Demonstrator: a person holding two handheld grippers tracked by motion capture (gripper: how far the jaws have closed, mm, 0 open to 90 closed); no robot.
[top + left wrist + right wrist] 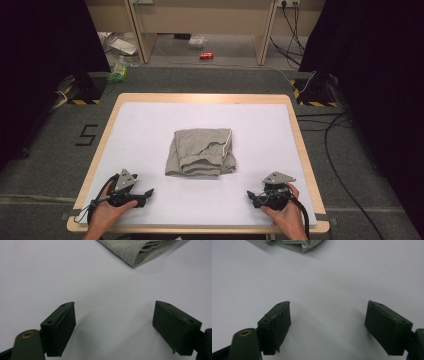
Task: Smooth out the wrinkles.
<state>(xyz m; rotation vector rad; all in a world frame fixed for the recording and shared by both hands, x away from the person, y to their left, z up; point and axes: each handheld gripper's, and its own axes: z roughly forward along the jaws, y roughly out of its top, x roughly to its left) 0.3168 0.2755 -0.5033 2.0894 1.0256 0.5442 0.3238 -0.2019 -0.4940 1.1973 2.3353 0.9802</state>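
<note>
A folded grey garment, knit fabric with a pale drawstring along its right side, lies at the middle of the white table cover; what kind of garment it is cannot be made out from the folds. In the left gripper view only a folded corner enters, cut off by the top edge; the right gripper view likewise catches a clipped corner at its top. The left gripper sits near the front left of the table, held in the left hand, jaws wide apart with bare cover between them. The right gripper sits near the front right in the right hand, jaws also spread wide and gripping nothing. Both are well apart from the garment, with open white surface all round it out to the wooden table rim. Beyond the table, floor clutter and a red can are small and indistinct; dark curtains hide both sides.
</note>
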